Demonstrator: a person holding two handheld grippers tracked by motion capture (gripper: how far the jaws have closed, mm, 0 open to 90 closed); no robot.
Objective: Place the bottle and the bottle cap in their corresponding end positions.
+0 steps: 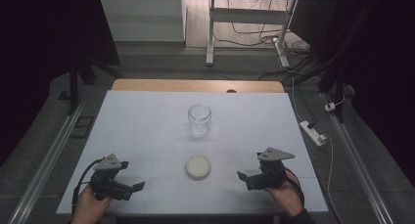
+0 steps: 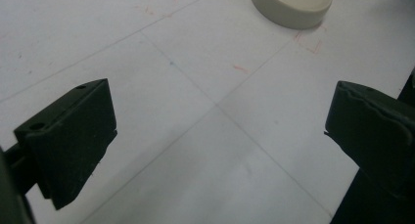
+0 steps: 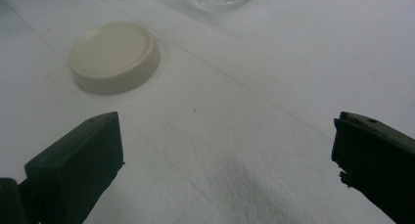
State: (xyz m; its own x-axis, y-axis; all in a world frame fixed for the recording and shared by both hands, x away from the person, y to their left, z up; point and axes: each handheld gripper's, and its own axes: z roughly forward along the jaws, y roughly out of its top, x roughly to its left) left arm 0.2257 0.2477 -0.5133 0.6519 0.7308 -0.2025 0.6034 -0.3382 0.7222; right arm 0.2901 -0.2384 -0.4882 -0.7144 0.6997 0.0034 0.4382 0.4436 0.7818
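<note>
Left gripper (image 1: 128, 177) rests low at the table's (image 1: 147, 121) near edge, jaws apart, empty, aimed toward the lid (image 1: 198, 167). Lid lies flat, mid-front, between both grippers, likely staged for pickup. Jar (image 1: 199, 119) stands upright behind it, open, apparently empty. Right gripper (image 1: 248, 171) mirrors the left: jaws apart, nothing held.

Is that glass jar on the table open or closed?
Open. The glass jar stands upright with nothing on its mouth, and the cream lid lies apart on the table.
</note>
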